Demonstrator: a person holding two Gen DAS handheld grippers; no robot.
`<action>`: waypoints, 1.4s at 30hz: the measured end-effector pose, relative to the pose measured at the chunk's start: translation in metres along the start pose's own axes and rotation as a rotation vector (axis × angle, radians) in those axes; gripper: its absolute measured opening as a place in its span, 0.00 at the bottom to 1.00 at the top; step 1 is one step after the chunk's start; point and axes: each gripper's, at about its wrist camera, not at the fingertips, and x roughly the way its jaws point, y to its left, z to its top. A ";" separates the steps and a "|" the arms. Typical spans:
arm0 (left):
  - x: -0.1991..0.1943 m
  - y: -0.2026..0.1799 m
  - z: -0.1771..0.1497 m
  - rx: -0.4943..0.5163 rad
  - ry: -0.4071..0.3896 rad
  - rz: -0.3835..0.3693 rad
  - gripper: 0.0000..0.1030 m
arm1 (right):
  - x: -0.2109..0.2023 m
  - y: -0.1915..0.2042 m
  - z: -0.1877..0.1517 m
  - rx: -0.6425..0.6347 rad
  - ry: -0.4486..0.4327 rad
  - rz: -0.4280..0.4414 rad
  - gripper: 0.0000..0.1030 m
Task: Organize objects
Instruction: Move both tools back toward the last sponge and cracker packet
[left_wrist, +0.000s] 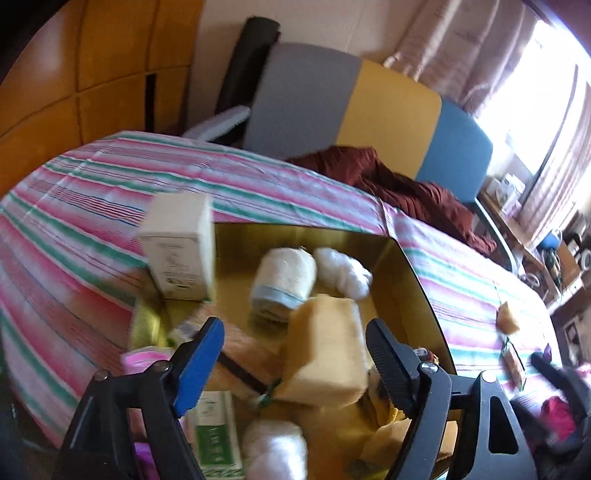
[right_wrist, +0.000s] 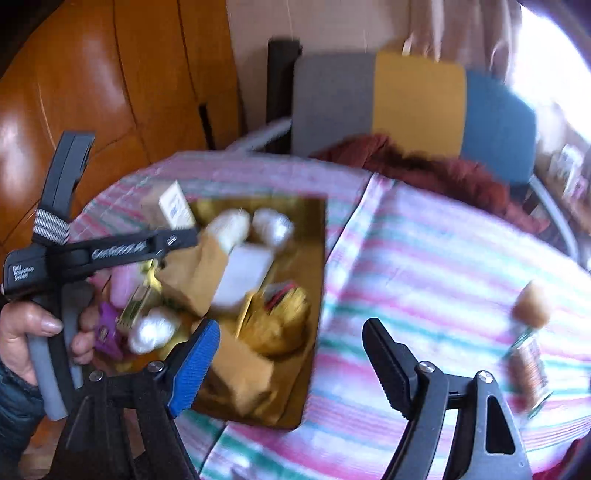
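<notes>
The shallow gold-lined cardboard box (right_wrist: 314, 258) sits on the striped pink, green and white bedspread (right_wrist: 424, 258) and is already crowded: a white carton (left_wrist: 177, 251) stands upright at its far left corner, a rolled white cloth (left_wrist: 282, 282) and a white cotton ball (left_wrist: 343, 271) lie beyond a pale yellow sponge block (left_wrist: 325, 354).

Two items are outside the box, on the bedspread to its right: a small tan sponge piece (right_wrist: 532, 304) and, just nearer than it, a small printed packet (right_wrist: 528, 365). The packet's long axis appears to run toward and away from the camera; motion blur prevents a firmer reading.

The right gripper (right_wrist: 291, 354) is spread wide and holds nothing. Both loose items lie to the right of its right finger, outside the gap. The left gripper (left_wrist: 295, 354) is likewise spread, hovering over the box with the yellow sponge block between its fingers; whether the fingers touch the block cannot be determined.

Judgement: the right gripper is the nearer one to the loose items, and the next move requires a shift rightward before closing.

Beyond the bed stand a grey, yellow and blue panelled headboard (left_wrist: 369, 110), a crumpled dark red cloth (left_wrist: 399, 184), wood panelling (right_wrist: 110, 92) and a curtained window (left_wrist: 535, 74).
</notes>
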 end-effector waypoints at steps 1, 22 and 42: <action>-0.005 0.004 -0.001 -0.008 -0.012 0.010 0.77 | -0.009 -0.001 0.003 -0.011 -0.052 -0.029 0.79; -0.061 0.000 -0.053 0.110 -0.104 0.142 0.89 | 0.003 -0.035 -0.013 0.198 0.077 0.031 1.00; -0.068 -0.075 -0.068 0.290 -0.101 0.019 0.94 | -0.002 -0.073 -0.041 0.203 0.144 -0.126 1.00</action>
